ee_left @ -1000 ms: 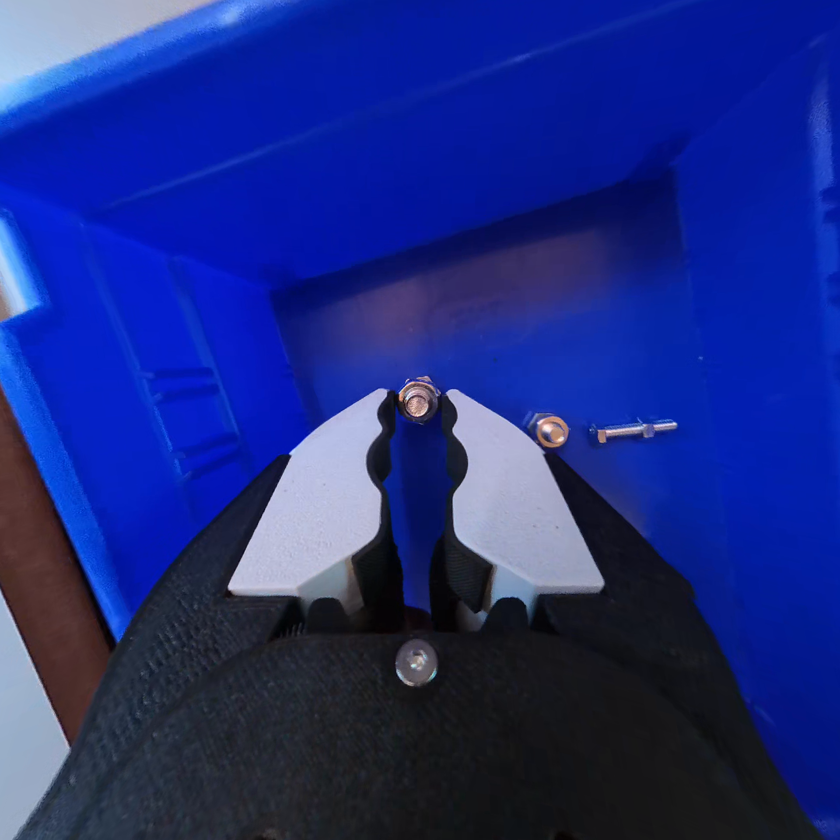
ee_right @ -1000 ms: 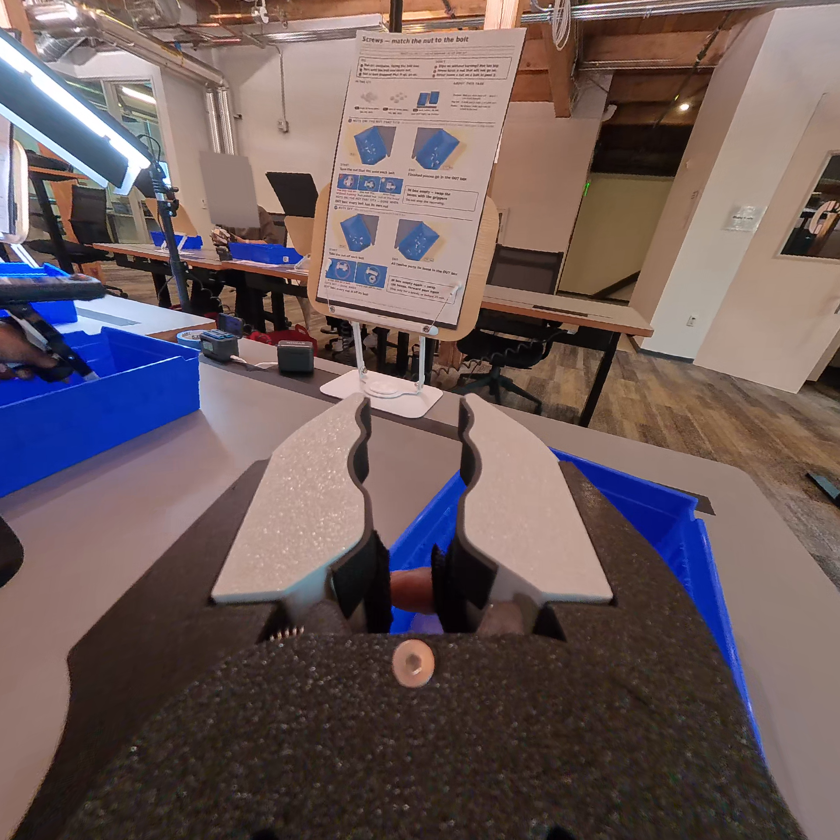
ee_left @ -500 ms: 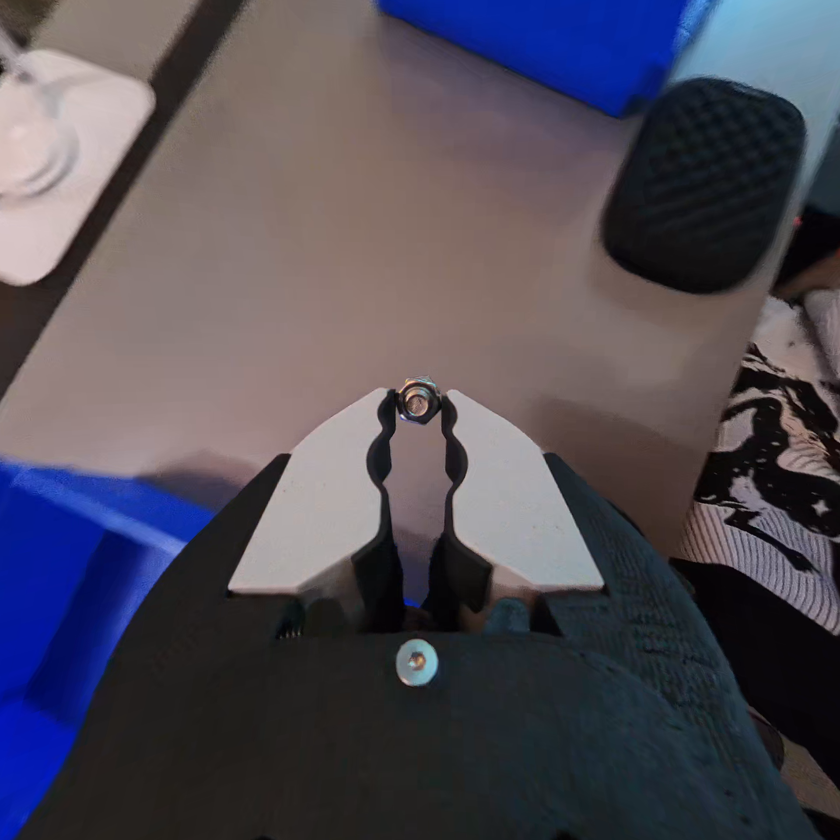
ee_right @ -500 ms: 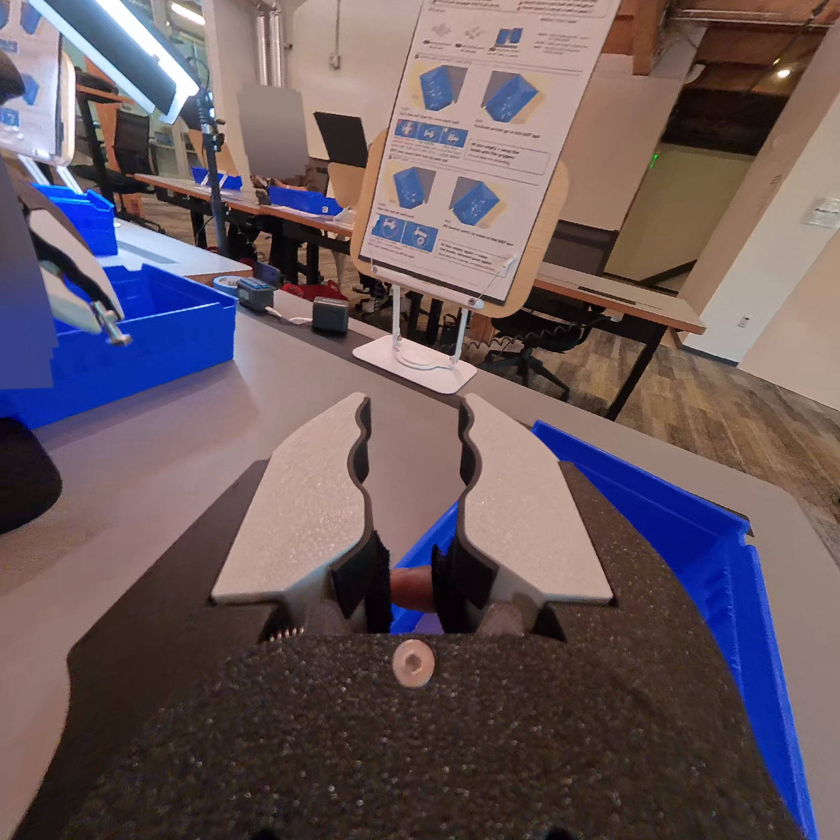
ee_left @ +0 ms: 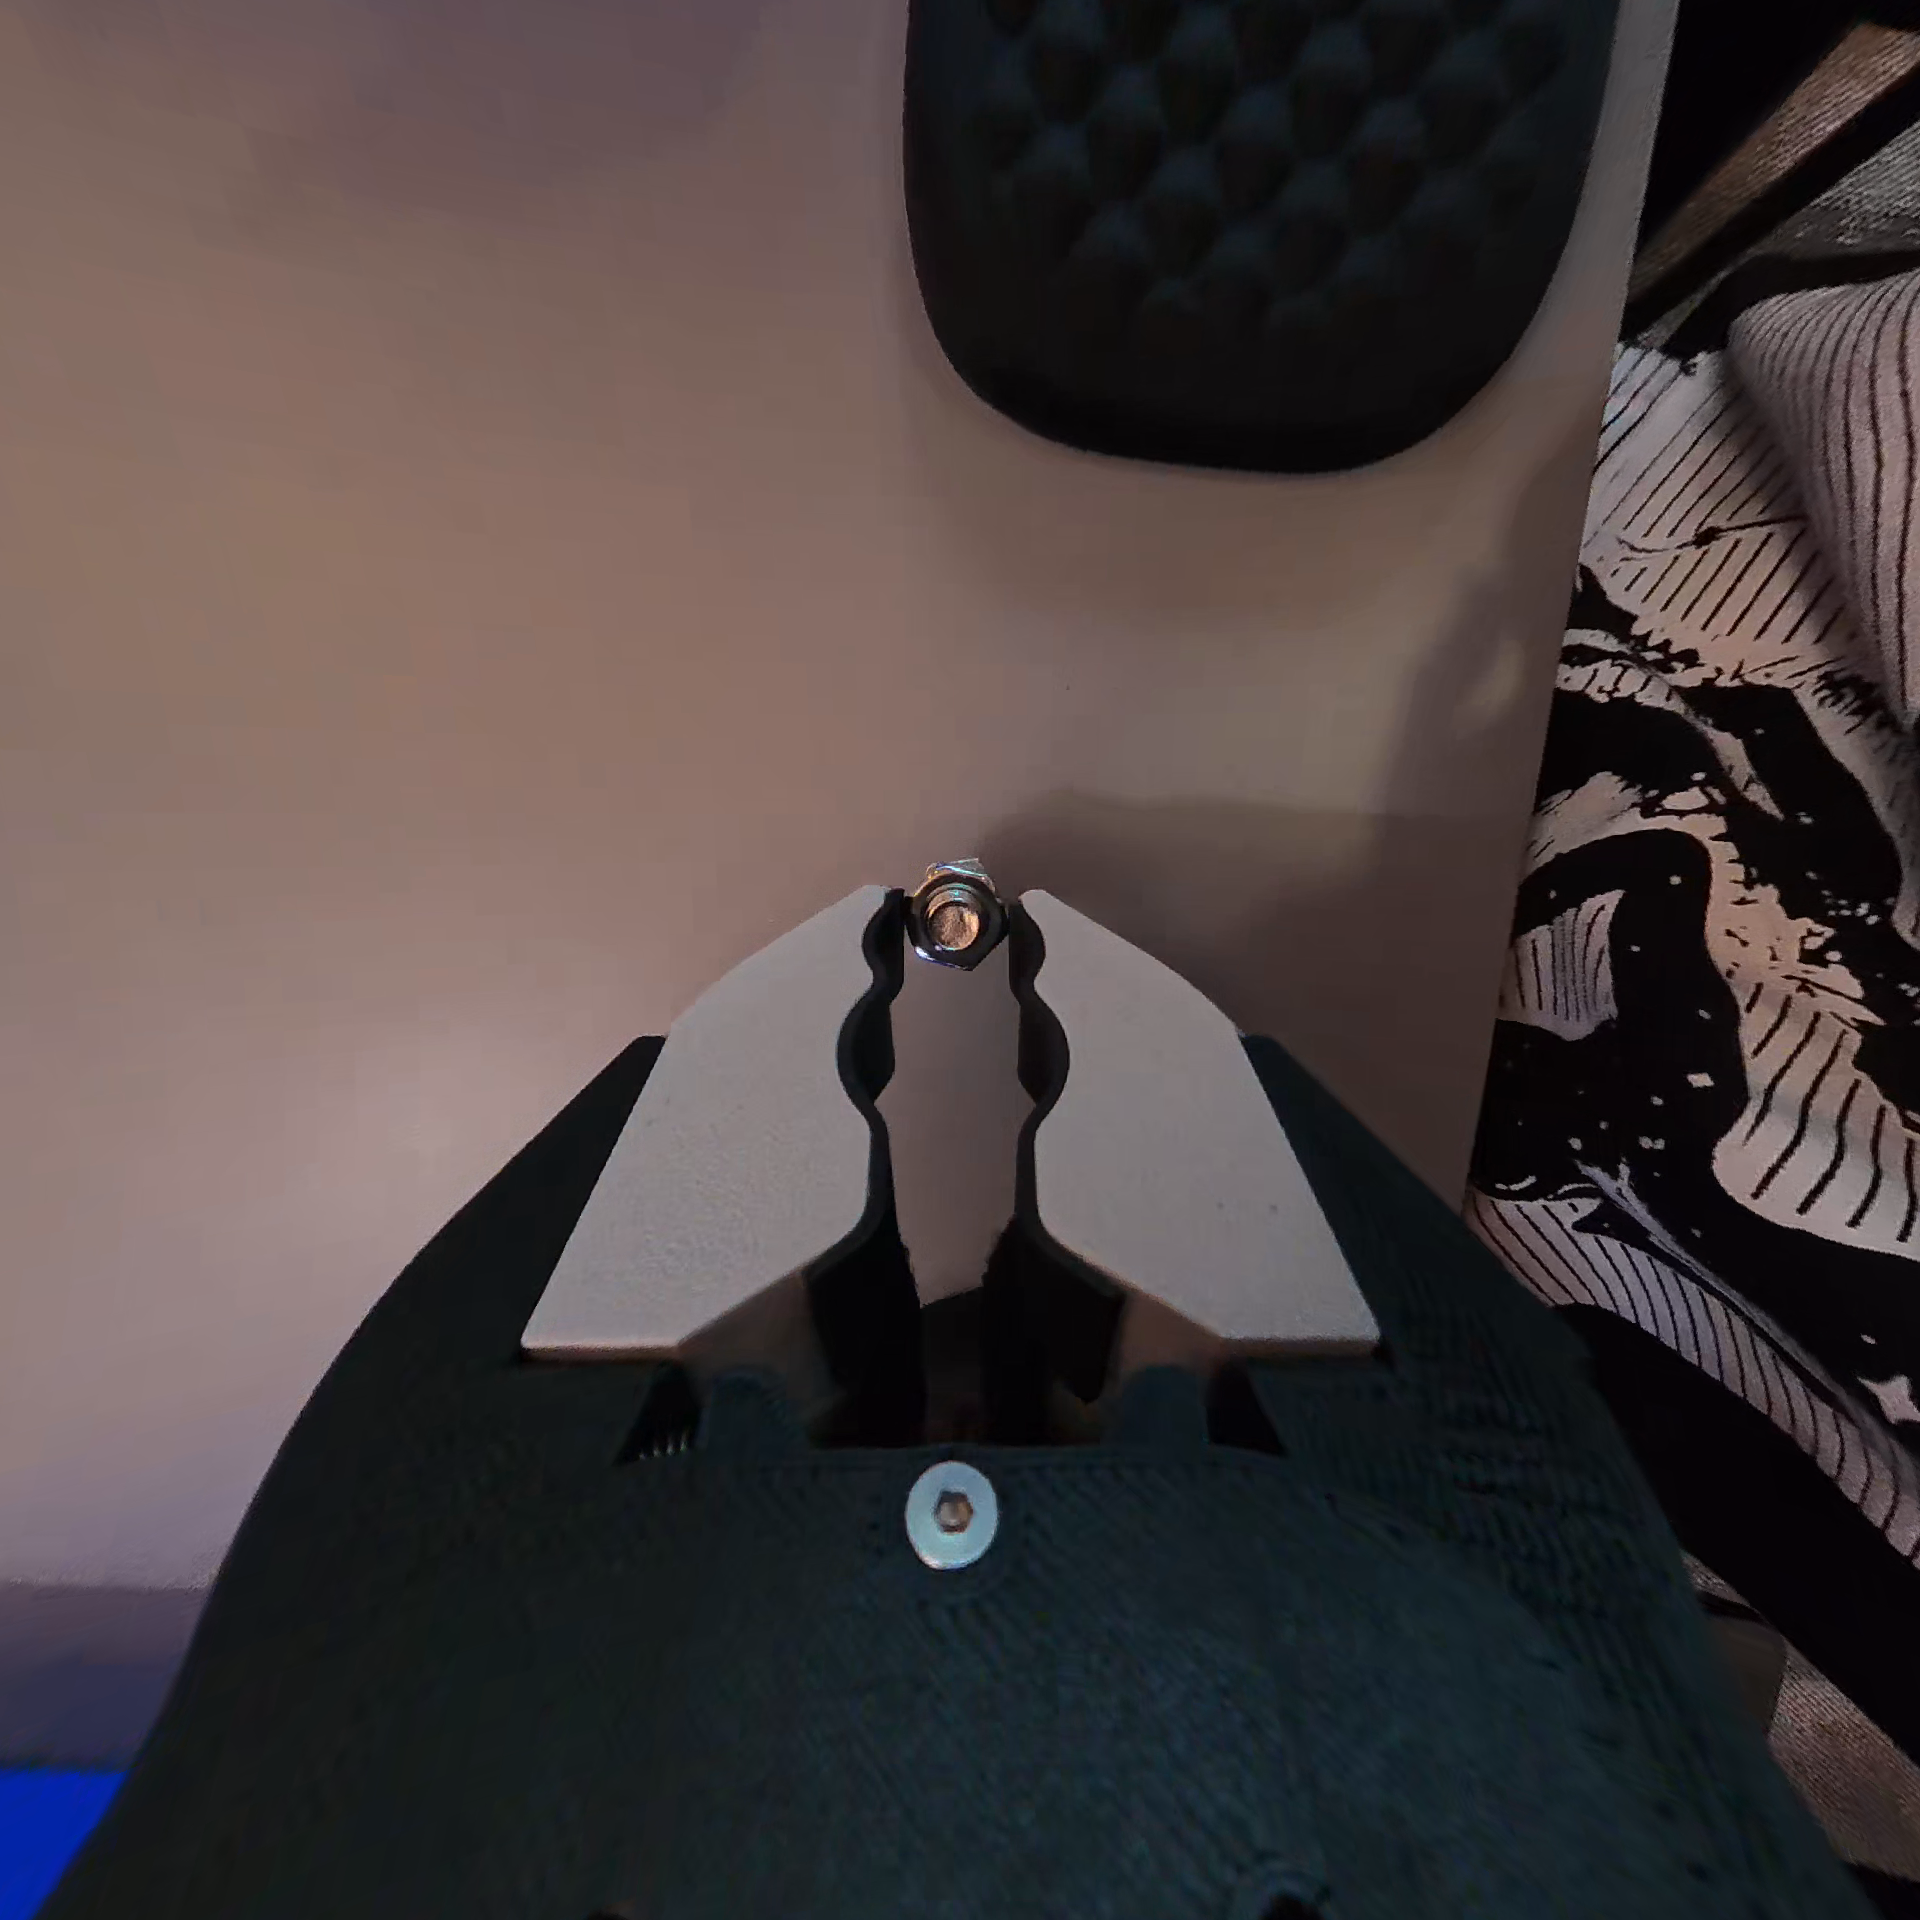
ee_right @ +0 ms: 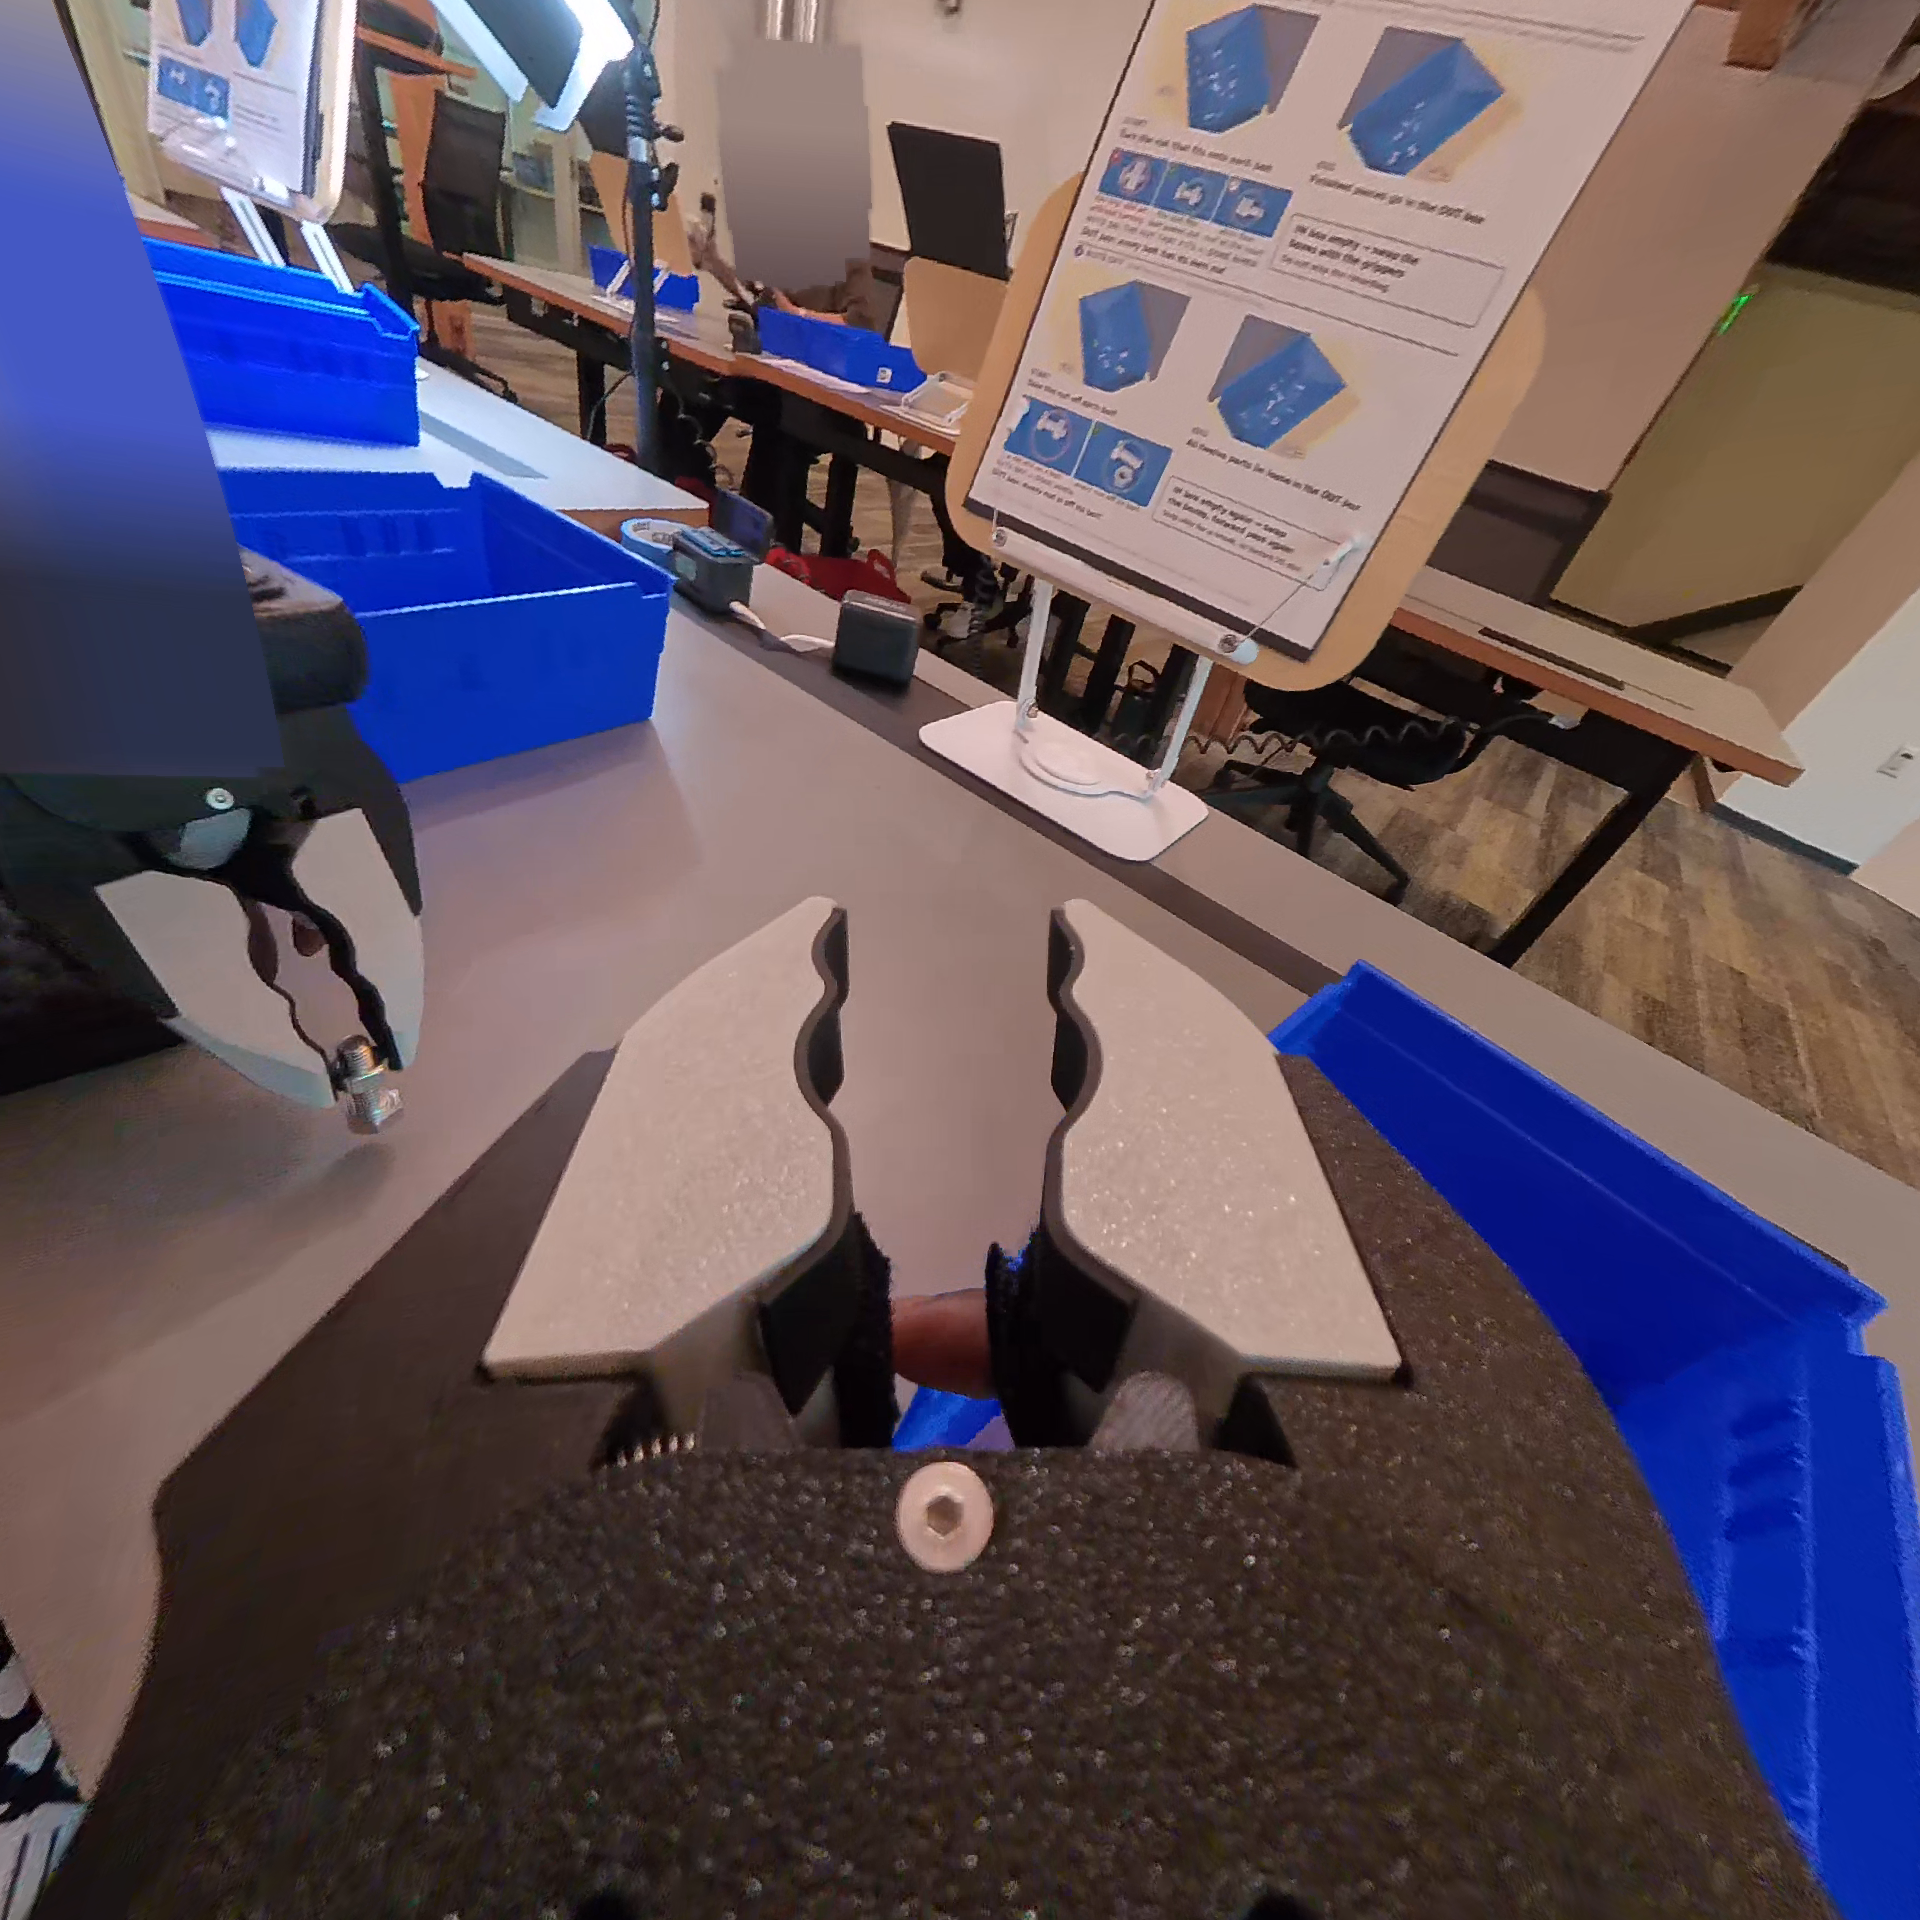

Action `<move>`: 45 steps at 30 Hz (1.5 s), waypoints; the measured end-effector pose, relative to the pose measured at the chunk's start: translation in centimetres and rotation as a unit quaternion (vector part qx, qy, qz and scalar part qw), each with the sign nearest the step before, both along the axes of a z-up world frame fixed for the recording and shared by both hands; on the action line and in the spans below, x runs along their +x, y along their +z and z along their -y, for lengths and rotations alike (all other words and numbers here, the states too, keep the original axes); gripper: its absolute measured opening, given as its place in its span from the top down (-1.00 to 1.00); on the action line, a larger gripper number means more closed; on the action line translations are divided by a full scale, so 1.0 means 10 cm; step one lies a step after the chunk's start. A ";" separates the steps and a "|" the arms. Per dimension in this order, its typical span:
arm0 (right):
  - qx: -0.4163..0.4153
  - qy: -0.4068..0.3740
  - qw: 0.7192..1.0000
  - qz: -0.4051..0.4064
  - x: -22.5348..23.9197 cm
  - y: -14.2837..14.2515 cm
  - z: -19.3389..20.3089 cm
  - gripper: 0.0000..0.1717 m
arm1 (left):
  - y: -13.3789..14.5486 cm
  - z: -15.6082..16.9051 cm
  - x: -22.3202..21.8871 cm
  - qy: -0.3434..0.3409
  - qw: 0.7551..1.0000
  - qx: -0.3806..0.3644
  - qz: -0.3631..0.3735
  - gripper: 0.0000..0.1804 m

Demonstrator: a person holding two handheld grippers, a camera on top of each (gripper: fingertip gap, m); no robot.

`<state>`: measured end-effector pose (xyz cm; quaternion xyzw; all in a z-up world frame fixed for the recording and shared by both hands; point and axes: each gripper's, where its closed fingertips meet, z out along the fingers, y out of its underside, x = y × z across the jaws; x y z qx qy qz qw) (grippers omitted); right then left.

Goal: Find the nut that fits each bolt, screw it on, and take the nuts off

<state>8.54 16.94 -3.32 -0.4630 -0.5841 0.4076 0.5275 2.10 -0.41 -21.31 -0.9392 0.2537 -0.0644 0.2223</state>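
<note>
Left claw (ee_left: 954,909) clamping bolt (ee_left: 951,920)

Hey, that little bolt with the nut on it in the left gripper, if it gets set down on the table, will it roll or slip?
The bolt looks like rigid bare metal, so probably slick against the left gripper pads, which pinch only the hex nut. On the smooth grey table its round shank might roll, though the nut's flats should stop it soon. It seems small, likely light.

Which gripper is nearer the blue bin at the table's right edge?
Right. The right gripper hangs open beside the blue bin; the left gripper, clamping a bolt with nut, is farther left.
</note>
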 end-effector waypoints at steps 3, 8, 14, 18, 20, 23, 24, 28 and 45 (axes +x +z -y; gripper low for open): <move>0.006 0.015 1.000 0.014 -0.03 -0.06 0.07 0.57 | -0.06 0.01 0.01 -0.001 1.000 -0.007 -0.004 0.79; 0.018 0.042 0.998 0.045 -0.09 -0.18 0.19 0.57 | -0.13 0.02 0.03 -0.001 1.000 -0.013 -0.005 0.79; 0.017 0.130 0.986 0.100 -0.15 -0.40 0.56 0.58 | -0.06 0.06 0.01 0.026 0.999 0.010 0.019 0.66; 0.005 0.243 0.959 0.149 -0.24 -0.70 1.05 0.66 | 0.24 0.08 -0.03 0.079 0.985 0.116 0.097 0.57; -0.006 0.289 0.942 0.170 -0.32 -0.87 1.28 0.68 | 0.44 0.10 -0.05 0.095 0.966 0.197 0.140 0.52; -0.021 0.334 0.921 0.197 -0.44 -1.12 1.56 0.76 | 0.78 0.19 -0.13 0.120 0.918 0.329 0.184 0.47; -0.021 0.344 0.916 0.204 -0.47 -1.19 1.63 0.79 | 0.89 0.24 -0.14 0.126 0.901 0.367 0.193 0.45; -0.002 0.349 0.907 0.234 -0.60 -1.45 1.78 0.81 | 1.13 0.43 -0.21 0.147 0.853 0.456 0.206 0.44; -0.011 0.355 0.894 0.272 -0.65 -1.44 1.78 0.89 | 0.79 0.32 -0.07 0.139 0.881 0.416 0.177 0.41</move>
